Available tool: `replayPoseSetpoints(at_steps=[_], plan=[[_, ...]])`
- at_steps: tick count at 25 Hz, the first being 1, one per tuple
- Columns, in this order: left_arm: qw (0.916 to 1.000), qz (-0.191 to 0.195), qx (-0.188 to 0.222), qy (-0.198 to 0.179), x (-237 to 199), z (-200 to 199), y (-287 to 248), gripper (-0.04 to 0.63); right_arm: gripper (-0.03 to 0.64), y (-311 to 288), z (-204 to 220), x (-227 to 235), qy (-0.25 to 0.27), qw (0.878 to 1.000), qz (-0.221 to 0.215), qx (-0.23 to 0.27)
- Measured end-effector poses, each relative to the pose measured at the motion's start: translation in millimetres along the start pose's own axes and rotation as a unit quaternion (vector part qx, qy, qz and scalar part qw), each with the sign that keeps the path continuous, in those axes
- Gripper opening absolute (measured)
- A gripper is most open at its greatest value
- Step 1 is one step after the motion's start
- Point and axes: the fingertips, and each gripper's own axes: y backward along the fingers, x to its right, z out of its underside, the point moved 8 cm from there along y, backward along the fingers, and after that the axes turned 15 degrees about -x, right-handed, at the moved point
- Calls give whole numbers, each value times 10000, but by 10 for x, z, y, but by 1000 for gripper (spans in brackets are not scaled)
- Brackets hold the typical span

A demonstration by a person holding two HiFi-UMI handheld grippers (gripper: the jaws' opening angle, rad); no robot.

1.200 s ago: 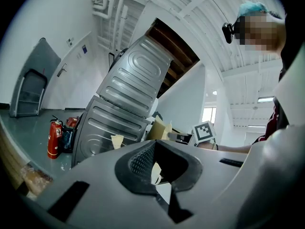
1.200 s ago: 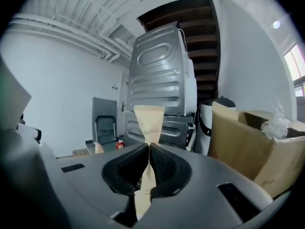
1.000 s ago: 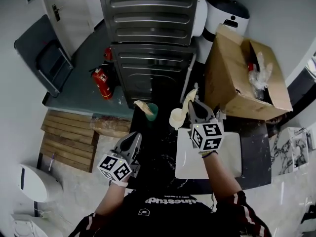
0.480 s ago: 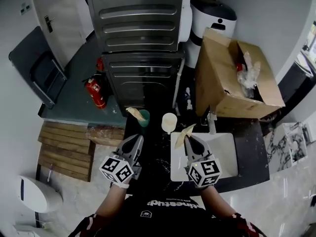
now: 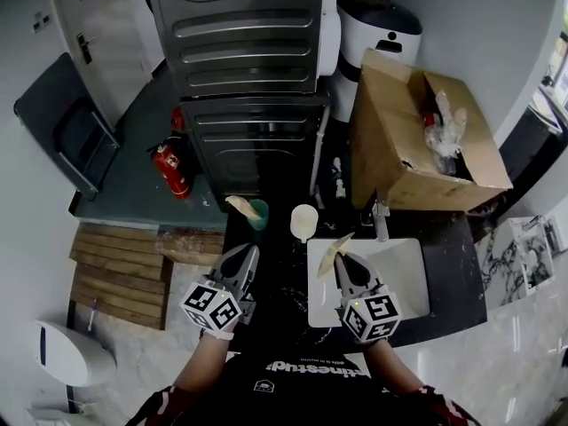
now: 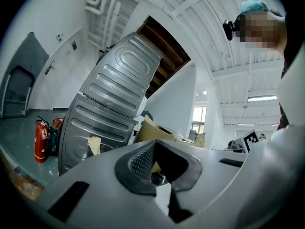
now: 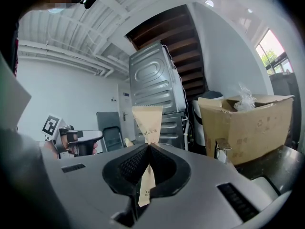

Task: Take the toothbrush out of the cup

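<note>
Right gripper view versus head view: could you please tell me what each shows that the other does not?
Only the right gripper view: the jaws of the right gripper pinched shut on the paper-wrapped toothbrush, and the ceiling beams. Only the head view: the white cup, the red fire extinguisher and the wooden pallet. Both: the paper-wrapped toothbrush, the cardboard box and the stacked machines.

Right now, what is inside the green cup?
A paper-wrapped toothbrush stands in the green cup, its top leaning out leftward. Its lower end and the cup's bottom are covered, so anything else inside cannot be seen.
</note>
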Motion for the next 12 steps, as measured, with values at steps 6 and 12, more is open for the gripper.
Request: replayPoseSetpoints(at_steps=[6, 12], plan=[[9999, 31, 23, -106, -24, -2, 38, 14, 40, -49, 25, -28, -74, 9999, -113, -39], [9999, 1, 98, -115, -38, -7, 72, 15, 40, -91, 39, -32, -195, 9995, -237, -68]])
